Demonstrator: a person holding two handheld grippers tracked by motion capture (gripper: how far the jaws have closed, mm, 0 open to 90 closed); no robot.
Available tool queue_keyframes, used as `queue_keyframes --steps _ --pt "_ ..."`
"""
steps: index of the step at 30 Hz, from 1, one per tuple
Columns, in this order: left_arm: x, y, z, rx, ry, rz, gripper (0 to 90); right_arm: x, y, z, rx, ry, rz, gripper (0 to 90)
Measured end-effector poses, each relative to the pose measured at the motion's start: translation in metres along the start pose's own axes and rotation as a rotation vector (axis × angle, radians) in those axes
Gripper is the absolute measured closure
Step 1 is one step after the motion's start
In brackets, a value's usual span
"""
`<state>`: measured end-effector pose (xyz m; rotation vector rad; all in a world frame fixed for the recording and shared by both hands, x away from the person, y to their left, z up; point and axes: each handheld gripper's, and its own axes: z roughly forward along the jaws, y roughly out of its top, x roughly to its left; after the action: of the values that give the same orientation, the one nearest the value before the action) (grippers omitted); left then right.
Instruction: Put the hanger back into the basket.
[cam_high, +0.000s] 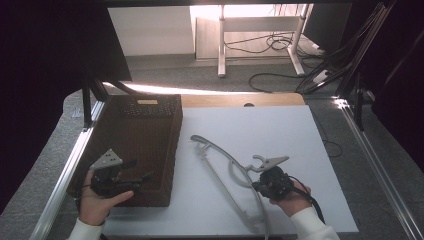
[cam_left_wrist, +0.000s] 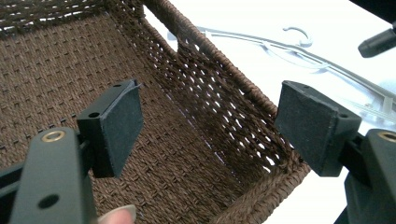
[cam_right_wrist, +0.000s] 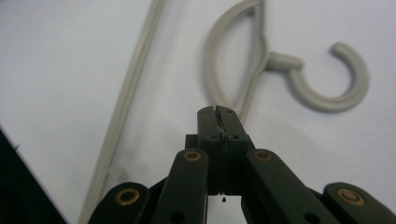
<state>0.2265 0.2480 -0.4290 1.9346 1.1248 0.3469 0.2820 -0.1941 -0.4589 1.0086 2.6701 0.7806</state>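
A brown woven basket (cam_high: 142, 145) sits on the white surface (cam_high: 280, 135), at about 9 o'clock from the middle. The basket looks empty inside. A grey clothes hanger (cam_high: 227, 172) lies flat on the surface just beside it, at about 5 o'clock from the middle.

The left tongs (cam_high: 136, 181) are spread wide, with one pad inside the basket's near corner and one outside its wall. The right tongs (cam_right_wrist: 215, 111) are pressed together, holding nothing, right next to the hanger's neck, under its hook.

I think the step is getting ready to pick up the hanger. Next, the right tongs need to spread and pinch the thin neck, maybe to put the hanger in the basket.
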Motion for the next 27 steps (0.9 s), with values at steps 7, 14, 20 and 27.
queue_keyframes --steps 7,14,20,27 --pt "0.003 -0.001 -0.001 -0.004 0.004 -0.007 22.7 -0.021 0.012 0.007 -0.015 -0.035 0.076 66.5" --pt "0.003 -0.001 -0.001 -0.005 0.003 -0.007 22.6 -0.034 0.023 0.020 0.012 -0.050 0.111 52.2" --pt "0.004 -0.001 -0.001 -0.004 0.003 -0.008 22.6 -0.037 0.030 0.031 0.057 -0.045 0.119 49.1" --pt "0.005 -0.001 -0.001 -0.004 0.004 -0.010 22.6 -0.037 0.034 0.051 0.113 -0.052 0.152 49.4"
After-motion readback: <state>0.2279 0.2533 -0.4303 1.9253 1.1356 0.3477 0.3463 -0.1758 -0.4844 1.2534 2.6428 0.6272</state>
